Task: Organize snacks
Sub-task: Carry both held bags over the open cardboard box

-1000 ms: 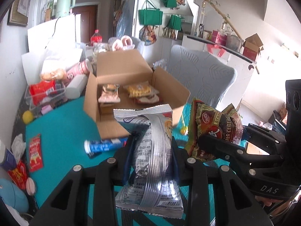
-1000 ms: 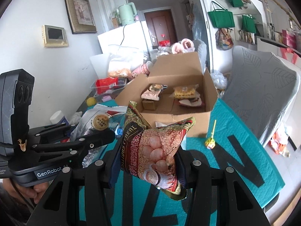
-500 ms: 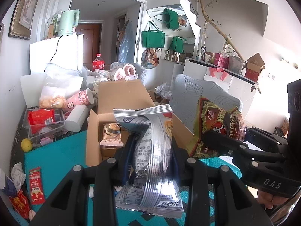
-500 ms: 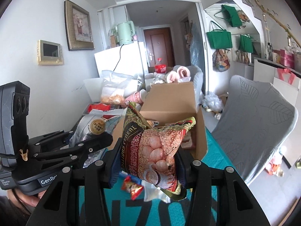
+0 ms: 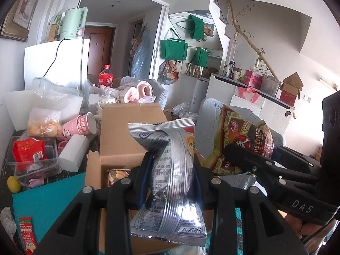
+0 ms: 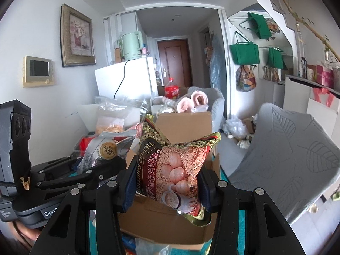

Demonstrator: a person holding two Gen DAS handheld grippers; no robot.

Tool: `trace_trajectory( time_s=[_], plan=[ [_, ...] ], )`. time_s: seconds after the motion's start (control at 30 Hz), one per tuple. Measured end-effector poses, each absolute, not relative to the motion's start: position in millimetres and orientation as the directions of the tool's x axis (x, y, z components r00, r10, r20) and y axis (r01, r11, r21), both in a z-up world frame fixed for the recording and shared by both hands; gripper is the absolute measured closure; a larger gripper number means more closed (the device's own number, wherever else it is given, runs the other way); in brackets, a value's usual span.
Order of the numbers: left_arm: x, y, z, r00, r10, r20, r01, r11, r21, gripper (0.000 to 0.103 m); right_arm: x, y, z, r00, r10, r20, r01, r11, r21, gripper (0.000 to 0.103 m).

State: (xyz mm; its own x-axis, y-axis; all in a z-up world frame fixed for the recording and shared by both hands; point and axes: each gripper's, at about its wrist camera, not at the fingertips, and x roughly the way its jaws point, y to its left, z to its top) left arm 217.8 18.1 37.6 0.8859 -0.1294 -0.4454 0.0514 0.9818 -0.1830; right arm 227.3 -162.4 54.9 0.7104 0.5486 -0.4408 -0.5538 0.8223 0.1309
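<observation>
My left gripper (image 5: pixel 172 180) is shut on a silver snack bag (image 5: pixel 172 182), held upright over the near wall of an open cardboard box (image 5: pixel 125 136). My right gripper (image 6: pixel 167 180) is shut on a red and gold cereal bag (image 6: pixel 176 165) just in front of the same cardboard box (image 6: pixel 184 125). The two grippers are side by side: the cereal bag (image 5: pixel 240 136) shows at the right of the left wrist view, and the silver bag (image 6: pixel 106 150) at the left of the right wrist view. Most of the box's inside is hidden behind the bags.
Left of the box are a pink paper cup (image 5: pixel 80 125), a clear tub with a red packet (image 5: pixel 27 153), a yellow ball (image 5: pixel 13 183) and a red sachet (image 5: pixel 26 233) on the teal table cover (image 5: pixel 48 197). A grey chair (image 6: pixel 293 155) stands at the right.
Both grippers have moved forward and up with their bags, so the box is now close beneath them and its inside is mostly covered. Neither grip has changed.
</observation>
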Motion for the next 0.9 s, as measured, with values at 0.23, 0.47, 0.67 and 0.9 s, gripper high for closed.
trace_trajectory(
  time_s=[0.23, 0.47, 0.67, 0.9],
  plan=[
    [267, 41, 22, 0.882, -0.073, -0.465, -0.005, 0.986, -0.164, 0.069, 276, -141, 37, 0.682, 0.571, -0.457, -0.577, 0.804, 0.144, 0.055],
    [302, 57, -2, 0.846, 0.008, -0.533, -0.07, 0.993, -0.096, 0.069, 316, -124, 13, 0.64, 0.58, -0.503, -0.587, 0.792, 0.166, 0.055],
    [327, 61, -32, 0.778, 0.032, -0.628, -0.09, 0.994, -0.061, 0.069, 350, -110, -23, 0.574, 0.511, -0.639, -0.547, 0.821, 0.165, 0.055],
    [344, 61, -59, 0.711, 0.078, -0.699, -0.114, 0.993, -0.005, 0.069, 370, -102, -64, 0.485, 0.395, -0.78, -0.501, 0.857, 0.122, 0.053]
  ],
)
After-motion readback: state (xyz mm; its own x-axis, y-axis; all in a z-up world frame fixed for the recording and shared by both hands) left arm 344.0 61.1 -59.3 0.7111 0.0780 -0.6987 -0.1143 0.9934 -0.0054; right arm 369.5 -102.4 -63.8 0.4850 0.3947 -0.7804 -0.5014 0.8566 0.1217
